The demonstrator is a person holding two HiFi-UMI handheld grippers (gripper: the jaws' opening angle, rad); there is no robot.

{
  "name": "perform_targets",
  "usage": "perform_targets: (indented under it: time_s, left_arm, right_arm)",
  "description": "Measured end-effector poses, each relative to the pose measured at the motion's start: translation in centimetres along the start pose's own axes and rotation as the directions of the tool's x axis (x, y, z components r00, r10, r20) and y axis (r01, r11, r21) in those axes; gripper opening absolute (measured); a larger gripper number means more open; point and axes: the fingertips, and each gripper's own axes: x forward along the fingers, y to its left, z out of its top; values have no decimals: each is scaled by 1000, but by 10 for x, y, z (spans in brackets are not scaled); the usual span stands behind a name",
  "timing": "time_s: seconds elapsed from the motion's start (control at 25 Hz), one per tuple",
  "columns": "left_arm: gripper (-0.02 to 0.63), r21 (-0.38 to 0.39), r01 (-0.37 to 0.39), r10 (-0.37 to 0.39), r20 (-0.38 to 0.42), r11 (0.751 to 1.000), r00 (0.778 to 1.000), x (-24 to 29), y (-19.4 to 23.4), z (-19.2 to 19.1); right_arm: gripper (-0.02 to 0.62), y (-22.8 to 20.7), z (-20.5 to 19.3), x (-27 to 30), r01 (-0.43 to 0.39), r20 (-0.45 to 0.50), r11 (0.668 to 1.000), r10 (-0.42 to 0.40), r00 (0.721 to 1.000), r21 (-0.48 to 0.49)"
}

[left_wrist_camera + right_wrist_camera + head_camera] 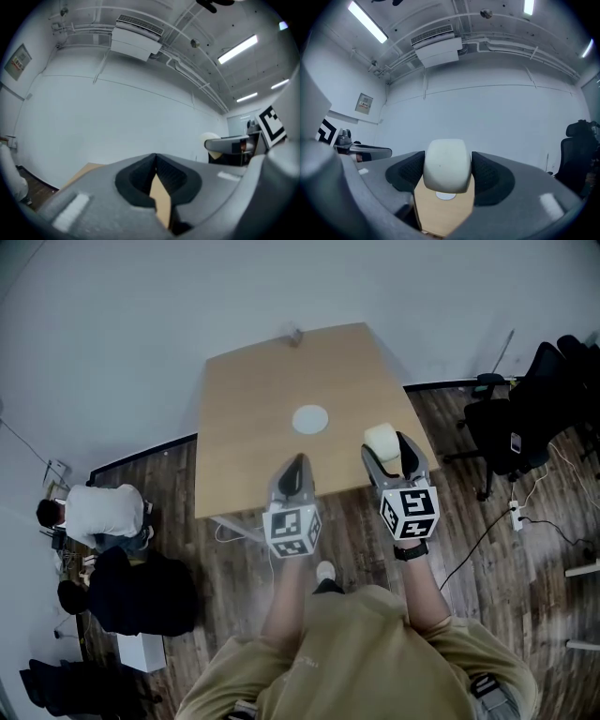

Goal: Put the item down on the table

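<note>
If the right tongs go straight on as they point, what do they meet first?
Likely only the far wall; the table lies below the right tongs and their white item, though depth is unclear.

I'm in an office-like workroom, black swivel chair [520,418], wooden table [253,409], strip lights [238,48], ceiling air conditioner [439,50].

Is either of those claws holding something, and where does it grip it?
The right gripper clamps a pale rounded item by its two opposite sides. The left gripper is shut on nothing.
</note>
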Motion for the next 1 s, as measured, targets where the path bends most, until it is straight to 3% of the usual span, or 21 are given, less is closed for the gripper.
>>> perform_targets:
  time_s: [0.28, 0.48, 1.0]
  left_arm:
    - [0, 7, -3, 3, 6, 1000, 1000, 23, 80, 7]
    - [1, -23, -8, 8, -4, 1000, 1000, 24, 120, -11]
    - [1, -60, -20, 17, -53, 998, 998, 58, 166, -43]
  right_arm:
    - [318, 38, 3, 72, 4, -4, 1000, -3, 1000, 14]
    - [318, 68, -10, 107, -7, -34, 1000, 7, 999, -1]
    - [318, 93, -37, 191, -83, -87, 996, 84, 993, 15]
